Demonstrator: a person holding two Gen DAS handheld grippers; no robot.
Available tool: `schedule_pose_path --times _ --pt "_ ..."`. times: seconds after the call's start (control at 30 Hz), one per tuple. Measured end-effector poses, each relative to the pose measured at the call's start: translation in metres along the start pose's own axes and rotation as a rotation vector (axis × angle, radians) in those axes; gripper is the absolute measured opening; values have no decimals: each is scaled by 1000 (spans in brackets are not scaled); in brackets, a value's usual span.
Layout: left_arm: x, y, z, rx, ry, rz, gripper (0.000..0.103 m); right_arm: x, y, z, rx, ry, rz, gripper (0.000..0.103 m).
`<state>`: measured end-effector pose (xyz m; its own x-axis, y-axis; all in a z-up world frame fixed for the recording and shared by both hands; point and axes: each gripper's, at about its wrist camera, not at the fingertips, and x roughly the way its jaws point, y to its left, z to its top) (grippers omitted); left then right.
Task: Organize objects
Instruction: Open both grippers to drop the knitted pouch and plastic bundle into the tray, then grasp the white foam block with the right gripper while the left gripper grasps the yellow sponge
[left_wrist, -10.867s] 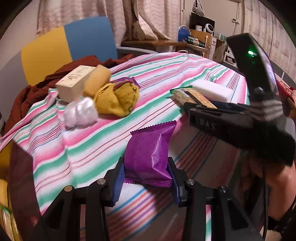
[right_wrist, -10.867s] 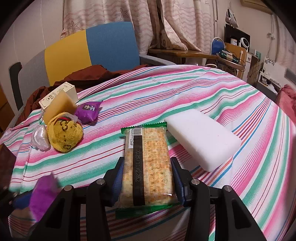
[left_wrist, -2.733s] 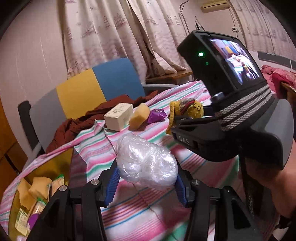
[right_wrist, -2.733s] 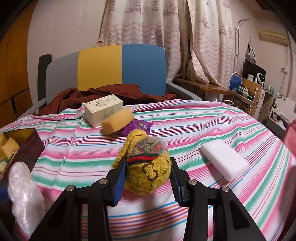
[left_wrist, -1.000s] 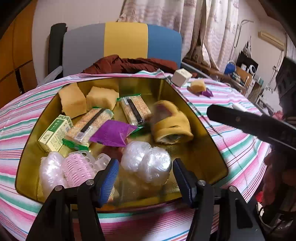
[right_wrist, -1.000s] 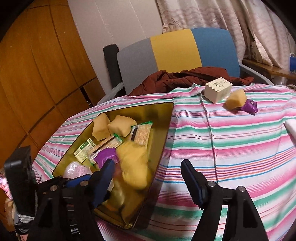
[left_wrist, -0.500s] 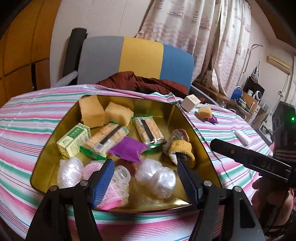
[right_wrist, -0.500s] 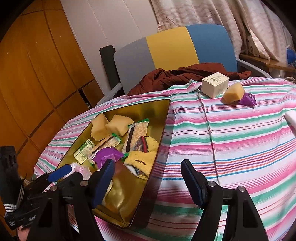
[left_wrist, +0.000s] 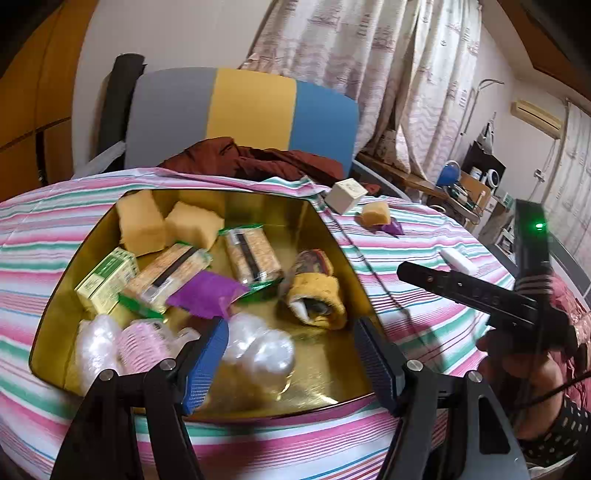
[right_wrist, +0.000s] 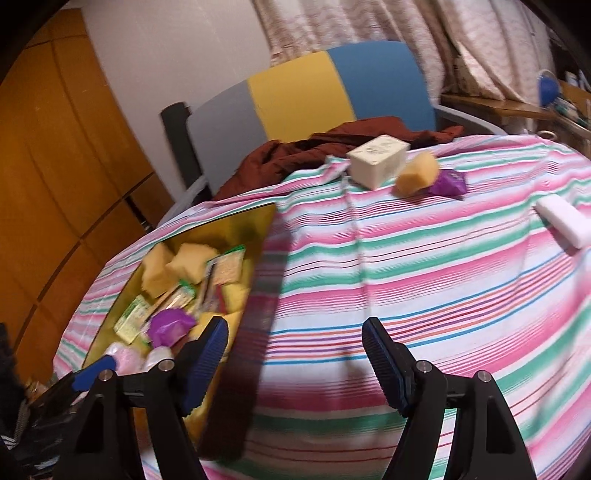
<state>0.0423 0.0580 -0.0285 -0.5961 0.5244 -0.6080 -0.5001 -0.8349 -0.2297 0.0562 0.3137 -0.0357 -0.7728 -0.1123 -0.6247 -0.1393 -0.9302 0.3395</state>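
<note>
A gold tray (left_wrist: 334, 251) sits on the striped tablecloth (right_wrist: 424, 280) and holds several items. Among them are a clear plastic wad (left_wrist: 258, 350), a yellow knit roll (left_wrist: 319, 291), a purple packet (left_wrist: 207, 295), cracker packs (left_wrist: 251, 254) and sponges (left_wrist: 140, 221). My left gripper (left_wrist: 291, 332) is open over the tray's near edge. The wad lies loose in the tray below it, touching neither pad. My right gripper (right_wrist: 293, 328) is open and empty over the cloth, just right of the tray (right_wrist: 236, 229). A cream box (right_wrist: 378, 160), a yellow sponge (right_wrist: 417, 179), a purple packet (right_wrist: 448, 184) and a white block (right_wrist: 563, 221) lie on the cloth.
A grey, yellow and blue chair (left_wrist: 243, 110) with a rust-red garment (left_wrist: 251, 160) stands behind the table. A person's hand (left_wrist: 517, 354) holds the right gripper's body at the right of the left wrist view. Curtains and a cluttered desk (left_wrist: 461, 188) are at the far right.
The yellow knit roll dropped from my right gripper and came to rest in the tray. That gripper then swung right over the cloth. My left jaws widened off the plastic wad.
</note>
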Motion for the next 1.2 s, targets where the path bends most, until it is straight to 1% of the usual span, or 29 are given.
schedule_pose_path --times 0.2,0.33,0.47,0.57,0.6,0.63,0.67,0.7,0.8,0.87,1.0,1.13,1.2 --pt "10 -20 6 53 29 -38 71 -1 -40 12 10 -7 -86 76" --pt "16 -37 5 96 58 -70 71 -5 -75 16 38 -2 -146 77" --pt "19 -52 7 151 69 -84 71 -9 -112 22 62 1 -212 77" --pt "22 -60 10 169 80 -98 71 -14 -143 37 49 -21 -283 77" --pt "24 -62 10 167 86 -105 71 -17 -158 46 44 -40 -322 77" --pt "26 -64 11 162 96 -114 71 -19 -167 52 42 -53 -344 78" --pt "27 -66 11 160 102 -119 71 -20 -181 61 47 -64 -373 81" --pt "28 -67 12 160 107 -122 71 -21 -189 67 53 -70 -390 84" --pt "32 -74 14 170 119 -130 71 -23 -220 88 69 -94 -432 85" --pt "33 -76 14 172 126 -130 71 -17 -238 100 55 -84 -476 85" --pt "36 -79 14 176 138 -128 71 4 -266 114 39 -12 -541 85" --pt "39 -81 15 183 148 -126 71 17 -281 112 66 44 -523 78" --pt "41 -81 16 182 153 -129 71 21 -283 109 87 57 -498 71"
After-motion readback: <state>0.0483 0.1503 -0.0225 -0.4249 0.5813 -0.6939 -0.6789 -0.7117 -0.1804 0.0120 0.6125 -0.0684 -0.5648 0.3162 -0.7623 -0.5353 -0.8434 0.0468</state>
